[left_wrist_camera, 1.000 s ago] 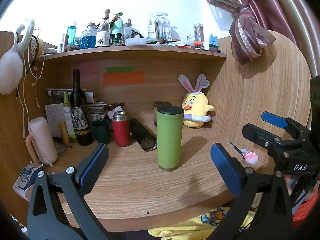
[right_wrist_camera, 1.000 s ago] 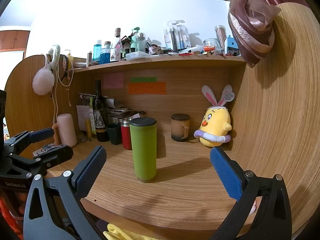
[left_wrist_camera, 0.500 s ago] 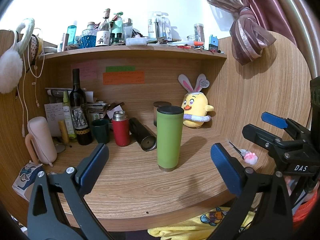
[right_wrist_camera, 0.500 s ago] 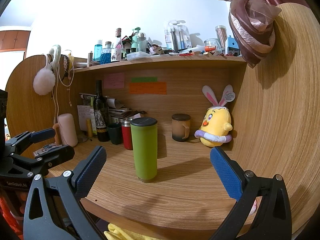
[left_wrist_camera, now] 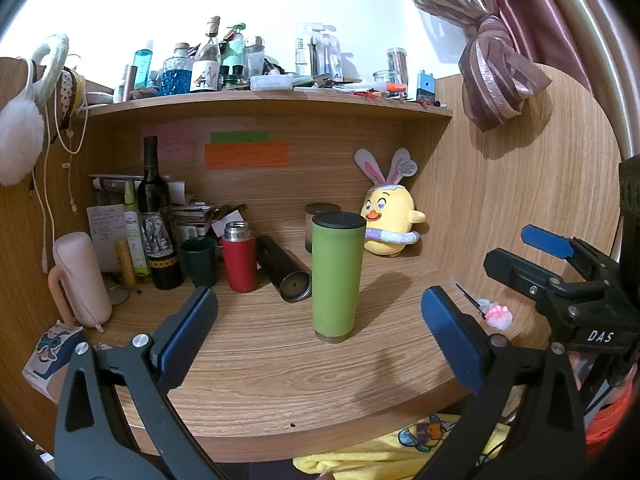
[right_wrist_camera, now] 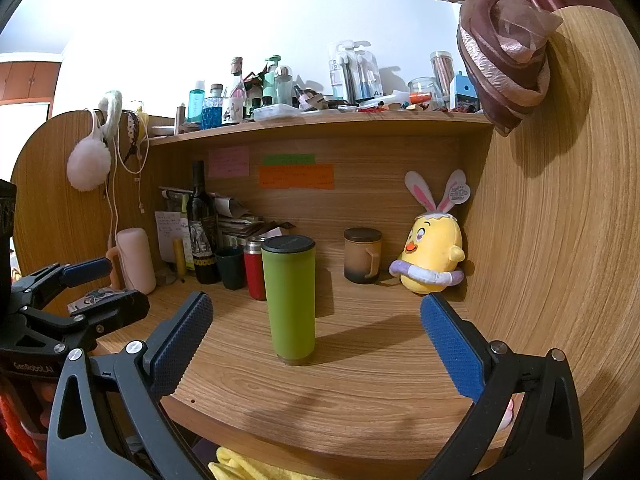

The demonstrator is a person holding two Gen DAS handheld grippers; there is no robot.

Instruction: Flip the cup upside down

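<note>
A tall green cup [left_wrist_camera: 335, 276] with a black lid stands upright in the middle of the wooden desk [left_wrist_camera: 280, 376]; it also shows in the right wrist view [right_wrist_camera: 290, 298]. My left gripper [left_wrist_camera: 320, 328] is open and empty, near the desk's front edge, with the cup a little beyond its fingertips. My right gripper [right_wrist_camera: 316, 332] is open and empty, also short of the cup. The right gripper shows at the right of the left wrist view [left_wrist_camera: 560, 272], and the left gripper shows at the left of the right wrist view [right_wrist_camera: 72, 296].
Behind the cup are a red flask [left_wrist_camera: 239, 258], a lying black tumbler [left_wrist_camera: 283, 268], a dark green mug [left_wrist_camera: 199, 256], a wine bottle [left_wrist_camera: 154, 216], a brown mug [right_wrist_camera: 362, 255] and a yellow plush chick [left_wrist_camera: 388, 224]. A pink bottle [left_wrist_camera: 80, 280] stands left. A cluttered shelf [left_wrist_camera: 272, 98] runs overhead.
</note>
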